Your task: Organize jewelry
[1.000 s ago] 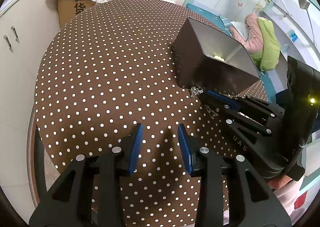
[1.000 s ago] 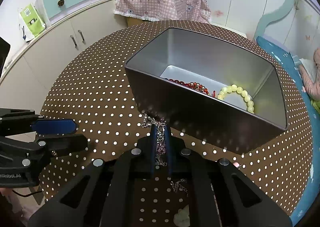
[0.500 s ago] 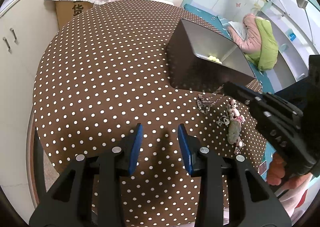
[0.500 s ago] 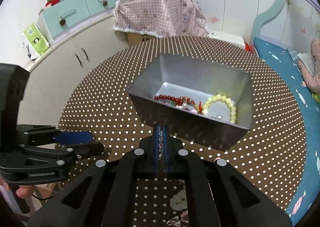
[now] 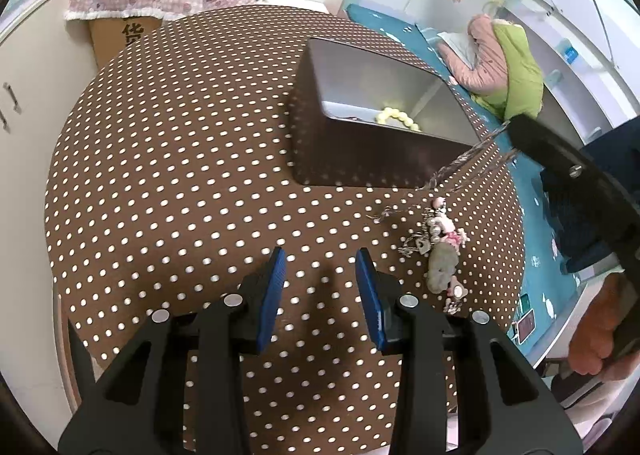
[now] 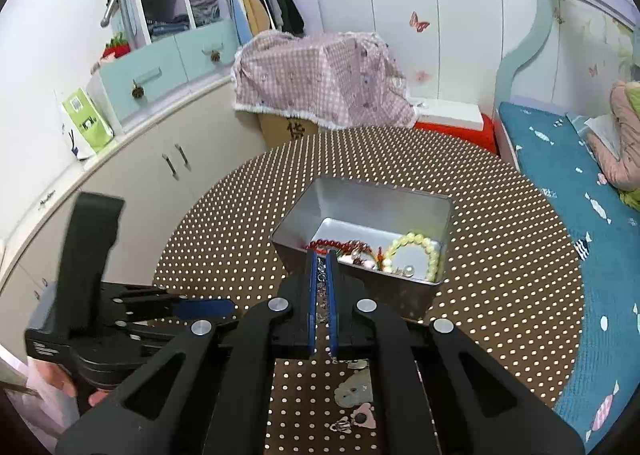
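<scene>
Chain necklace (image 5: 460, 163) lifted off worktop (image 5: 200, 175).
Right gripper (image 6: 323, 287) jaws pinching chain; charms trailing; left gripper (image 5: 320, 279) jaws spread, empty; tin (image 6: 360, 211) next.

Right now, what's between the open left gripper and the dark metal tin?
Left wrist view: between left gripper and tin only bare polka-dot tablecloth; charm chain lies off right.

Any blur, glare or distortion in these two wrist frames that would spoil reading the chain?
Left wrist view: strong fisheye bending, dark corners; the chain is motion-smeared near the right gripper. Right wrist view: same curvature, soft even light, no glare in the tin; chain links between the shut fingers stay fairly sharp.
</scene>
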